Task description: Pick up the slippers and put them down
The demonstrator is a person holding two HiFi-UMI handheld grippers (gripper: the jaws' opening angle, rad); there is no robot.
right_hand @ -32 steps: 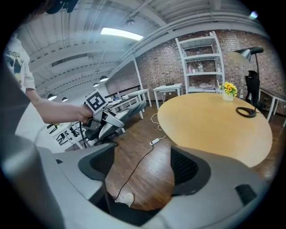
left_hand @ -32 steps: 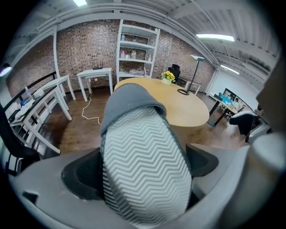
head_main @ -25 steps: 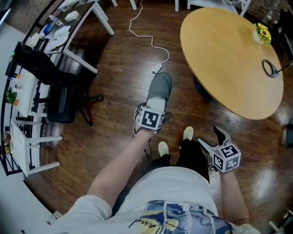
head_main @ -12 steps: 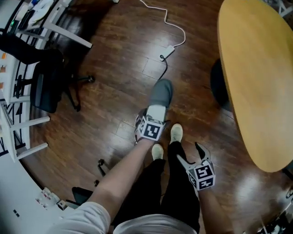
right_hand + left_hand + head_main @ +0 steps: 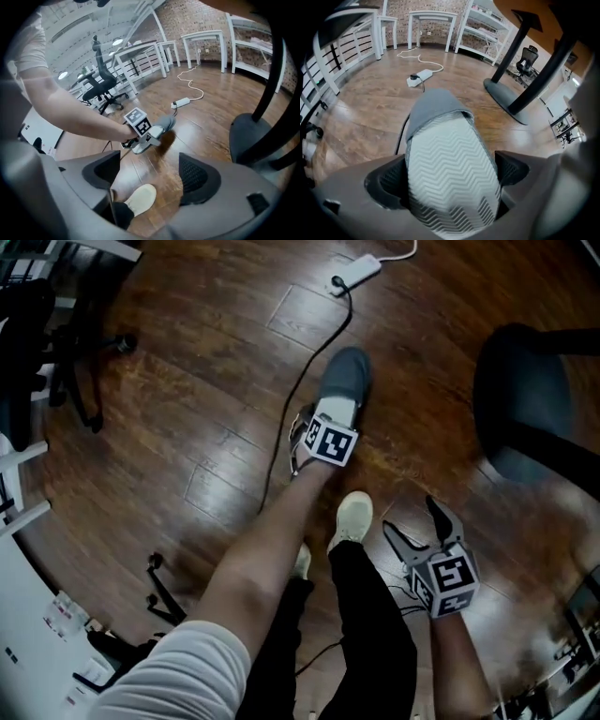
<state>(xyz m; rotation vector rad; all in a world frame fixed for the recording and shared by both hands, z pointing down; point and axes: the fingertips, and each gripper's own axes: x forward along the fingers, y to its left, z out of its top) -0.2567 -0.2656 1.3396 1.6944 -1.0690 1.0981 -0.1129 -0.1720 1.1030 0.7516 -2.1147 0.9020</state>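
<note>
A grey slipper (image 5: 343, 381) with a white zigzag sole (image 5: 450, 164) is clamped between the jaws of my left gripper (image 5: 330, 424), toe pointing away from me, just above the wooden floor. The left gripper view has the sole filling the gap between both pads. From the right gripper view the slipper (image 5: 159, 127) hangs a little above its dark shadow on the floor. My right gripper (image 5: 419, 525) is open and empty, held low at the right beside the person's leg.
A black cable (image 5: 302, 381) runs from a white power strip (image 5: 357, 271) past the slipper. The round table's dark base (image 5: 525, 399) stands at the right. An office chair (image 5: 56, 352) and white desks sit at the left. The person's cream shoes (image 5: 351, 519) are near me.
The head view has tilted down and forward, so the table top has left the picture. My left gripper with the slipper has travelled forward and lower toward the floor; the right gripper stays open.
</note>
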